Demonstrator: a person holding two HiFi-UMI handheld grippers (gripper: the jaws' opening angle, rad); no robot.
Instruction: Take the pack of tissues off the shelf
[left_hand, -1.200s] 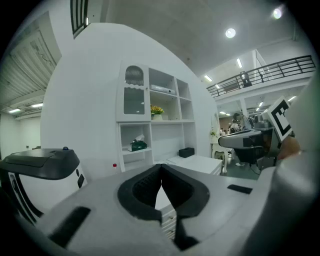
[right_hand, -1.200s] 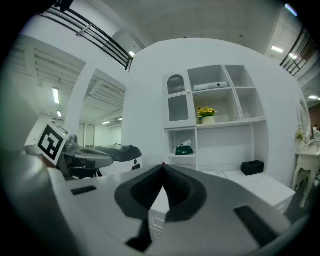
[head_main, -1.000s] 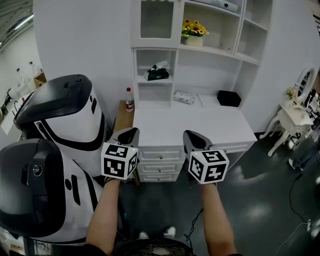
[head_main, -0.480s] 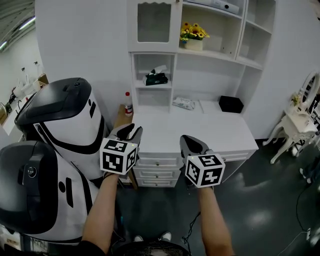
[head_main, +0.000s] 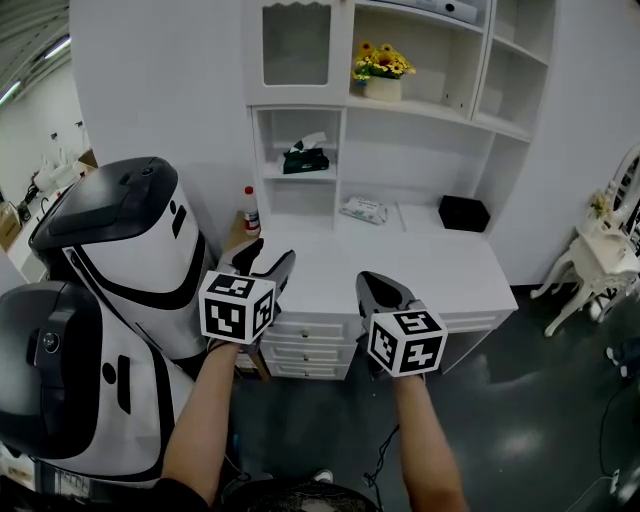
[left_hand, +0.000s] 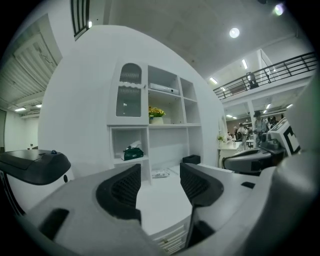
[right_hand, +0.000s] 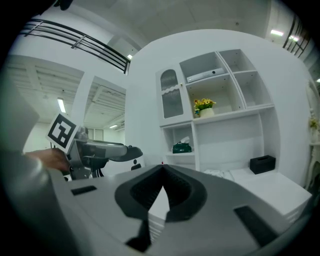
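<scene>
The pack of tissues (head_main: 305, 160) is dark green with a white tissue sticking out of the top. It sits in the small open cubby of the white shelf unit (head_main: 300, 178), and it also shows in the left gripper view (left_hand: 133, 153) and the right gripper view (right_hand: 182, 147). My left gripper (head_main: 268, 258) hovers over the desk's front left corner, well short of the cubby. Its jaws are opening, with nothing between them (left_hand: 160, 170). My right gripper (head_main: 377, 284) hangs beside it over the desk's front edge, shut and empty (right_hand: 162, 168).
A white desk (head_main: 420, 265) with drawers stands under the shelves. On it lie a flat white packet (head_main: 362, 209) and a black box (head_main: 464, 213). A red-capped bottle (head_main: 250, 208) stands left of the cubby, potted flowers (head_main: 380, 70) above. A large white-and-black robot (head_main: 110, 270) fills the left.
The left gripper's jaws have gone from shut to open. Both grippers have edged slightly closer to the desk, and the right gripper stays shut.
</scene>
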